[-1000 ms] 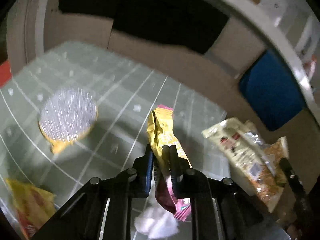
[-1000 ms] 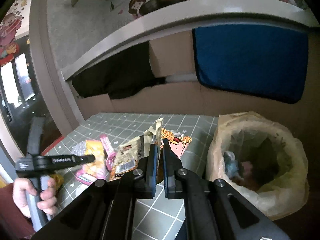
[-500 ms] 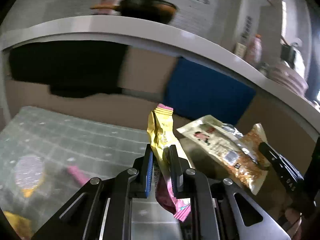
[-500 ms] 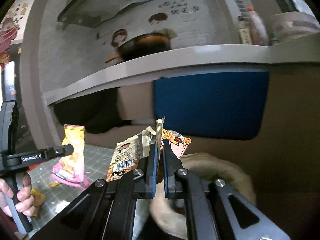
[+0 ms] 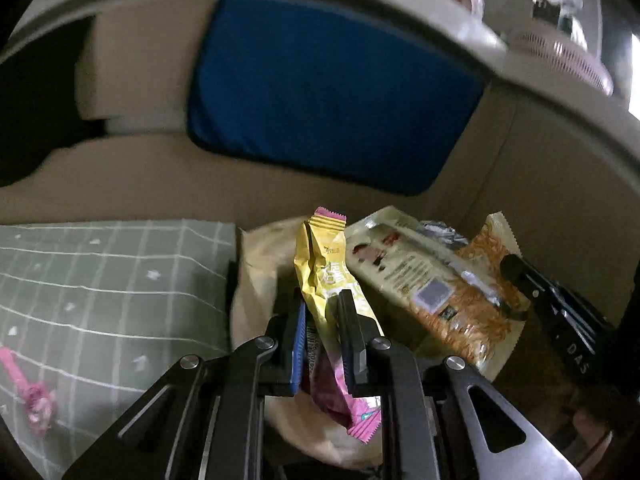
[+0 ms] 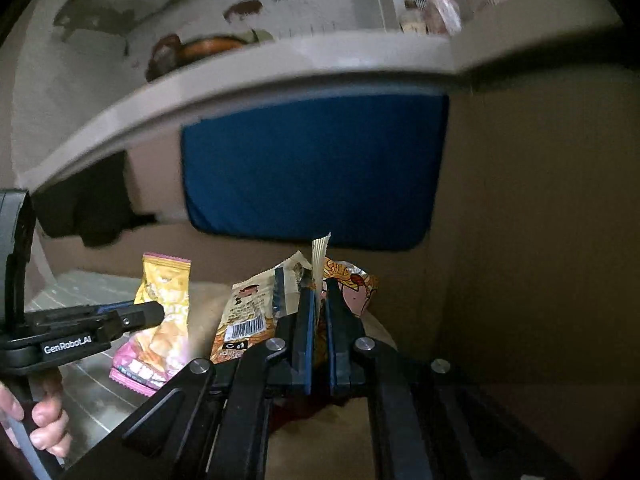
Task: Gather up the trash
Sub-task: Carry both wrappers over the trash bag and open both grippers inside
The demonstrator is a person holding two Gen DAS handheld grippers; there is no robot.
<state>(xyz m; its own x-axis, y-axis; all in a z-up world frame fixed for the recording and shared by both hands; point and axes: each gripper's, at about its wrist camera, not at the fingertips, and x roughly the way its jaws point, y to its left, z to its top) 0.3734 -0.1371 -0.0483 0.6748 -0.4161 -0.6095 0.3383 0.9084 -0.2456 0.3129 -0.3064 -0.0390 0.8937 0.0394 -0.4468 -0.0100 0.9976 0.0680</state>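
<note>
Above the pale bin bag (image 5: 256,264) we hold a yellow-pink wrapper (image 5: 324,268) pinched in our left claw (image 5: 322,316) and noodle packets (image 6: 248,312) clamped in our right claw (image 6: 316,312), neither yet dropped, while a pink scrap (image 5: 34,394) waits on the desk (image 5: 100,280).

Black left gripper (image 5: 322,332), blue pad, silver screws, white GenRobot.AI lettering
</note>
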